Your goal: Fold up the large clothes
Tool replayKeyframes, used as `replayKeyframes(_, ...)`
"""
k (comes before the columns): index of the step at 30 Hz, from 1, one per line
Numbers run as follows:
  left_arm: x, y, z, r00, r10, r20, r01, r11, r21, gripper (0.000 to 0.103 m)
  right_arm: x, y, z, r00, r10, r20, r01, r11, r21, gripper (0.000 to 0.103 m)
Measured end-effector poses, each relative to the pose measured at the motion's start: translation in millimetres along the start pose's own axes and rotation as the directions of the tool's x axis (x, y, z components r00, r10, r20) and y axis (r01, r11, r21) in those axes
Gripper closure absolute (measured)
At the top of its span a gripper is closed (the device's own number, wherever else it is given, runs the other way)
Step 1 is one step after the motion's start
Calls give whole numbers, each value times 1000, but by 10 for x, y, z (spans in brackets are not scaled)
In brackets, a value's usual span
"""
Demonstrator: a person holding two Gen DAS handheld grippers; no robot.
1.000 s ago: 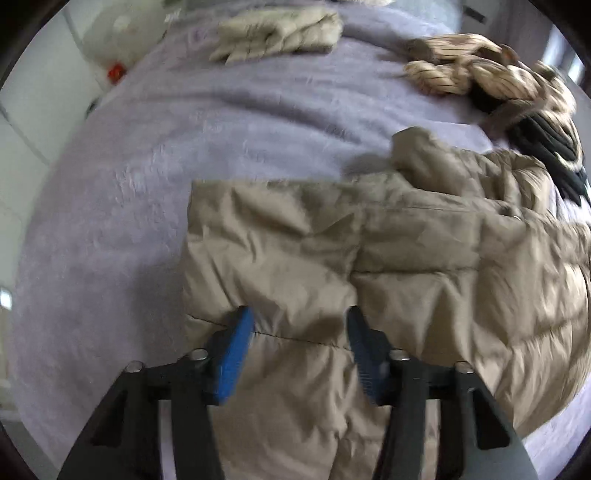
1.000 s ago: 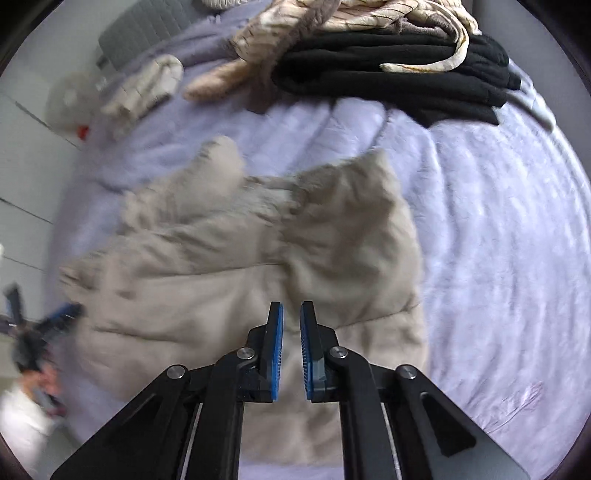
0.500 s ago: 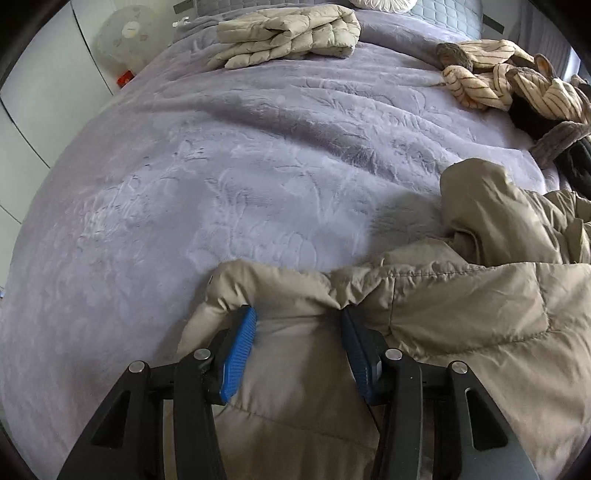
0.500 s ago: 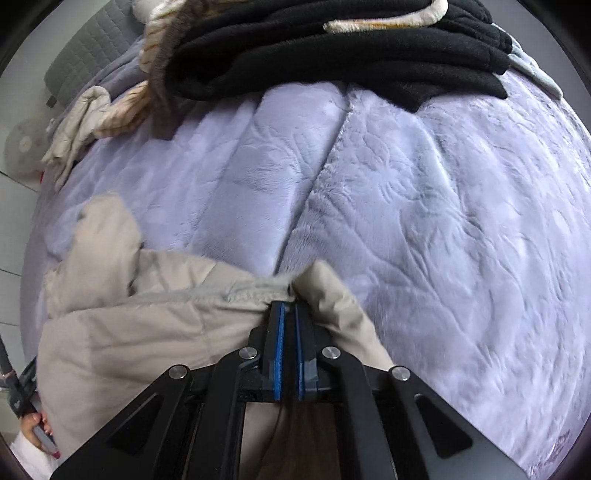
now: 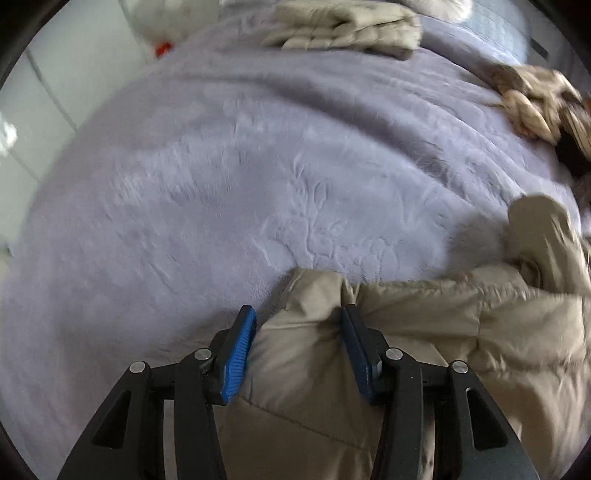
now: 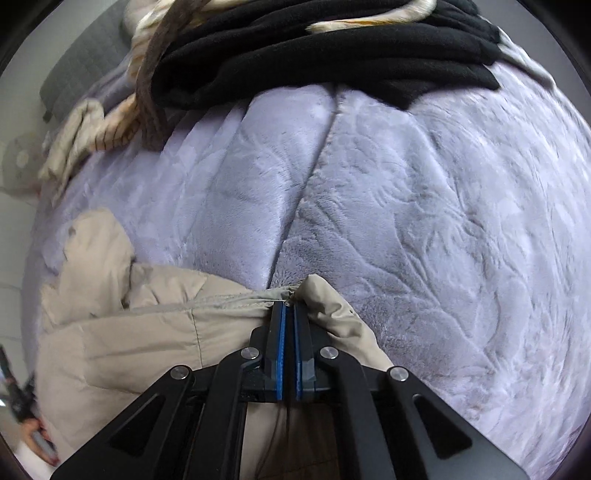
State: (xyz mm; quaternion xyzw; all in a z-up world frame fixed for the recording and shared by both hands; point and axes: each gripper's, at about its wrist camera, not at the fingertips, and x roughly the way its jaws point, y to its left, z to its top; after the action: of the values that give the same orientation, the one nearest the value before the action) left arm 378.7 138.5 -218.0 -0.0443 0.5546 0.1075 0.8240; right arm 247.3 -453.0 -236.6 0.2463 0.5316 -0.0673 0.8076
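Note:
A beige puffer jacket (image 5: 424, 325) lies on a lilac plush bedspread (image 5: 258, 166). In the left wrist view my left gripper (image 5: 297, 328) is open, its blue pads either side of the jacket's near-left corner, with the puffy fabric bulging between them. In the right wrist view the jacket (image 6: 147, 325) fills the lower left, and my right gripper (image 6: 289, 314) is shut on its hem edge at the right corner. The jacket's hood or sleeve (image 6: 96, 251) sticks up at the far left.
A folded beige quilted garment (image 5: 343, 26) lies at the far end of the bed. A heap of striped knitwear (image 5: 535, 99) and black clothes (image 6: 325, 48) sits at the far right. A grey headboard (image 6: 85, 62) and white wall panels border the bed.
Both grippers have moved forward to the jacket's far edge. The right gripper has shut on the hem. The left gripper has shifted left, to the jacket's corner, and stays open.

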Motion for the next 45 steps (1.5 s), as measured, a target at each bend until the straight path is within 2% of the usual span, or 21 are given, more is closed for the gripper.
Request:
replayKeyframes(4, -101, 99, 64, 1000, -4, -1, 4, 999, -54, 51, -171, -292, 18, 995, 93, 44, -100, 971, 216, 100)
replayKeyframes(6, -248, 119, 52, 1000, 16, 22, -15, 999, -47, 51, -272, -369, 27, 993, 100, 64, -114, 958, 265, 96)
replayKeyframes(8, -373, 139, 18, 1000, 17, 25, -16, 999, -30, 51, -405, -279, 29, 997, 42, 58, -52, 980, 191, 95)
replayKeyframes(10, -553, 142, -51, 1000, -1, 27, 1, 1000, -4, 51, -573, -86, -32, 998, -14, 65, 9, 998, 65, 85)
replayKeyframes(12, -679, 133, -102, 999, -18, 28, 17, 1000, 21, 51, -727, 63, -144, 996, -30, 82, 31, 999, -14, 54)
replayKeyframes(13, -759, 121, -172, 999, -28, 25, 27, 999, 38, 51, -781, 92, -191, 996, -28, 88, 31, 999, -28, 50)
replayKeyframes(19, -1072, 21, -632, 998, -68, -12, 69, 992, 103, 51, -1169, 326, -682, 995, -40, 92, 50, 993, -109, 50)
replayKeyframes(21, -1149, -14, -784, 997, -74, -27, 77, 989, 127, 51, -1251, 379, -867, 997, -21, 77, 32, 991, -134, 42)
replayKeyframes(23, -1229, -44, -925, 996, -85, -40, 90, 985, 146, 51, -1308, 391, -1018, 998, -3, 55, 10, 990, -139, 38)
replayKeyframes(24, -1271, -54, -1003, 995, -91, -46, 97, 983, 153, 48, -1348, 397, -1123, 999, 9, 39, -3, 991, -136, 38)
replayKeyframes(25, -1315, -63, -1066, 994, -93, -49, 99, 983, 157, 27, -1366, 401, -1179, 999, 13, 33, -9, 991, -133, 38)
replayKeyframes(26, -1366, -56, -1129, 995, -93, -41, 98, 983, 156, 12, -1395, 393, -1273, 1000, 20, 17, -18, 992, -121, 38)
replayKeyframes(29, -1522, -44, -1286, 996, -89, -4, 89, 982, 166, 11, -1432, 356, -1449, 999, 38, -11, -39, 995, -88, 32)
replayKeyframes(35, -1611, 39, -1506, 993, -104, -49, 110, 984, 140, 10, -1456, 333, -1804, 997, 54, -57, -58, 997, -60, 27)
replayKeyframes(36, -1625, 55, -1546, 992, -110, -55, 117, 984, 134, 9, -1462, 336, -1854, 996, 61, -63, -64, 996, -55, 23)
replayKeyframes(37, -1626, 68, -1568, 992, -113, -62, 120, 984, 131, 0, -1465, 339, -1904, 995, 69, -65, -72, 996, -48, 23)
replayKeyframes(40, -1670, 104, -1670, 990, -122, -72, 131, 984, 123, 0, -1455, 328, -2020, 993, 85, -81, -87, 996, -19, 23)
replayKeyframes(42, -1678, 116, -1716, 990, -113, -82, 123, 984, 127, 0, -1440, 313, -2097, 991, 103, -89, -103, 995, 5, 11)
replayKeyframes(43, -1672, 119, -1735, 990, -110, -85, 121, 984, 129, 0, -1435, 307, -2130, 990, 110, -89, -109, 994, 15, 8)
replayKeyframes(44, -1673, 127, -1757, 990, -108, -89, 119, 984, 129, 0, -1430, 306, -2150, 989, 115, -89, -114, 993, 21, 0)
replayKeyframes(45, -1669, 130, -1770, 990, -107, -89, 118, 984, 130, 0, -1418, 304, -2184, 988, 128, -88, -126, 992, 29, 0)
